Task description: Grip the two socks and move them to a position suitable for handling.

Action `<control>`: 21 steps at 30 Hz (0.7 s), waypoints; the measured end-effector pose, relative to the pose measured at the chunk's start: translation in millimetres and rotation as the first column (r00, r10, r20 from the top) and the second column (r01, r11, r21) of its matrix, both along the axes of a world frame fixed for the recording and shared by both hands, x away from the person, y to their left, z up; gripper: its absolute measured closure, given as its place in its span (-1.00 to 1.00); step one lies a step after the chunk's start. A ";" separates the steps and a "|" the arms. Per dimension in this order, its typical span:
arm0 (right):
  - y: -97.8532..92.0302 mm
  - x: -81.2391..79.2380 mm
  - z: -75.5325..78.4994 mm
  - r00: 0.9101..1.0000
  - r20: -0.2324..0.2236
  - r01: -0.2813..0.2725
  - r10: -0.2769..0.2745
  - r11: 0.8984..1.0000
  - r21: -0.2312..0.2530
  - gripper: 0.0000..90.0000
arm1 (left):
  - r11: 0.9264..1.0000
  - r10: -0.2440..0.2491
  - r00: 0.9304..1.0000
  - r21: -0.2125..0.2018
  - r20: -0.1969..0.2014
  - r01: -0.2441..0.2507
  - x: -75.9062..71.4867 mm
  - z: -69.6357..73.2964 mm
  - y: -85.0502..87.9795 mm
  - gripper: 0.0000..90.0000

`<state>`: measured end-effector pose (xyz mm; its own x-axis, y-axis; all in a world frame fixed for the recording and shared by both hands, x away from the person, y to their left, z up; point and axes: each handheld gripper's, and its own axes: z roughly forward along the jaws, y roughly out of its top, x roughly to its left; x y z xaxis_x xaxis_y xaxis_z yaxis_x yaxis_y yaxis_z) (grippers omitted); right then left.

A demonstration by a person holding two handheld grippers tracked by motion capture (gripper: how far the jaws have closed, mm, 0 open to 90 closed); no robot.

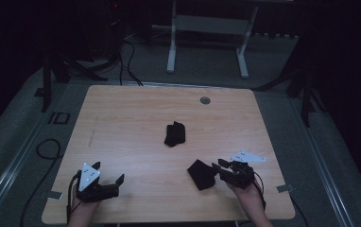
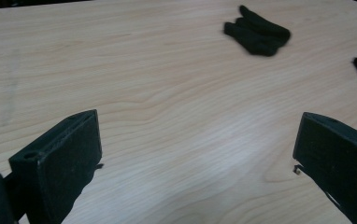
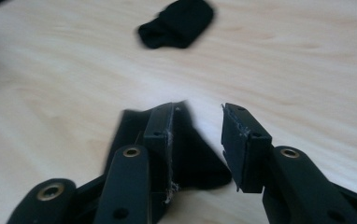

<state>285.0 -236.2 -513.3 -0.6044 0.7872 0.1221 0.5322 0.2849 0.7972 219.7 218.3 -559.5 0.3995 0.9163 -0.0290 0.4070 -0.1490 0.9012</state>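
From the high view, we see the right gripper (image 1: 222, 166) near the worktop's (image 1: 131, 118) near right corner, its fingers partly apart and touching the edge of a dark folded cloth (image 1: 201, 174) that lies flat just beside them; a second dark bundle (image 1: 175, 133) sits near the worktop's middle, and the left gripper (image 1: 108, 182) rests near the near left corner with fingers wide and nothing between them. In the left gripper view, we see those fingers (image 2: 60, 163) spread wide over bare wood, the bundle (image 2: 257, 31) well ahead toward the far edge. In the right gripper view, the fingers (image 3: 244, 140) stand at a moderate gap; the cloth (image 3: 193, 158) lies under and beside the one on that view's left, not pinched. We judge the step is to grasp the cloth: we should shift so one edge sits between both fingers before closing. We find no brand, label or writing readable.
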 end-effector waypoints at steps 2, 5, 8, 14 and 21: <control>3.9 5.5 -3.1 0.996 -0.048 -0.082 0.082 0.997 -0.004 0.15 | 1.000 -0.008 1.000 0.000 0.001 0.008 0.7 -0.1 -3.4 -0.97; 21.0 9.0 -6.8 0.980 -0.013 -0.197 0.197 0.977 -0.084 0.38 | 1.000 -0.014 1.000 0.001 0.001 0.014 2.2 -0.4 -4.3 -0.97; 30.6 19.2 -20.3 0.967 0.001 -0.248 0.256 0.938 -0.243 0.56 | 1.000 -0.010 1.000 -0.014 0.001 0.010 2.1 -0.6 -2.4 -0.97; 33.6 18.5 -42.0 0.984 -0.051 -0.178 0.171 0.954 -0.239 0.57 | 1.000 -0.022 1.000 -0.016 0.013 0.022 1.0 0.7 -5.2 -0.97; 52.3 -6.3 -46.6 0.997 -0.057 0.050 -0.059 0.987 -0.152 0.39 | 0.997 -0.082 0.996 0.015 0.019 0.082 0.4 1.7 -22.3 -0.97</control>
